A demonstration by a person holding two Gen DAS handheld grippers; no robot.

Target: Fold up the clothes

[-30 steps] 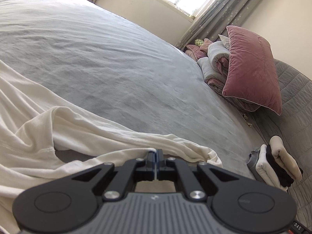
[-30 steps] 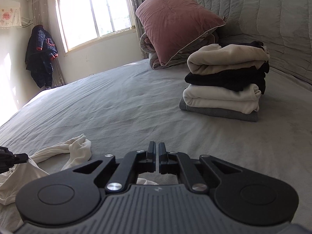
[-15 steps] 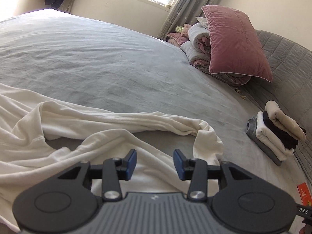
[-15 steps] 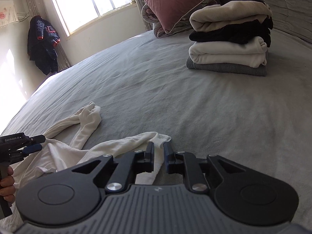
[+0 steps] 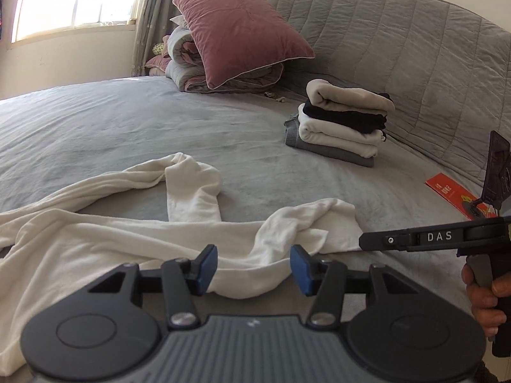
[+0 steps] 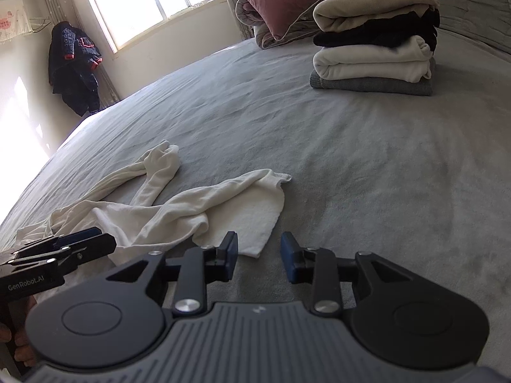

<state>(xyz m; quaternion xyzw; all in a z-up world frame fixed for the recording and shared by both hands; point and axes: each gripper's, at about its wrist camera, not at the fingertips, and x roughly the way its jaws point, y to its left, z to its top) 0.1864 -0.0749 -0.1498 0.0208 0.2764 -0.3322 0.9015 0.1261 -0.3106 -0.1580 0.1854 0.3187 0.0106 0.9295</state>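
Observation:
A white long-sleeved garment [image 5: 105,242] lies crumpled on the grey bed [image 5: 127,127], sleeves trailing toward the headboard. My left gripper [image 5: 253,269] hovers low over its near edge, jaws opening; a fold of cloth shows between the blue pads [image 5: 204,269], which do not press it. My right gripper [image 6: 259,255] is also opening, with bare sheet between its fingers and the garment [image 6: 191,210] corner just left of them. Each gripper shows in the other's view: the right gripper [image 5: 367,243] at the right edge, the left gripper [image 6: 103,238] at lower left.
A stack of folded clothes [image 6: 373,54] sits near the quilted grey headboard [image 5: 415,48]. Behind it lie a pink pillow [image 5: 236,28] and a rolled quilt [image 5: 185,63]. A red booklet [image 5: 453,194] rests at the bed's right edge. A dark jacket [image 6: 73,70] hangs by the window.
Both grippers went from shut to open. The left one let go of the white cloth and swung round toward the headboard. The right one tipped down over the garment's corner.

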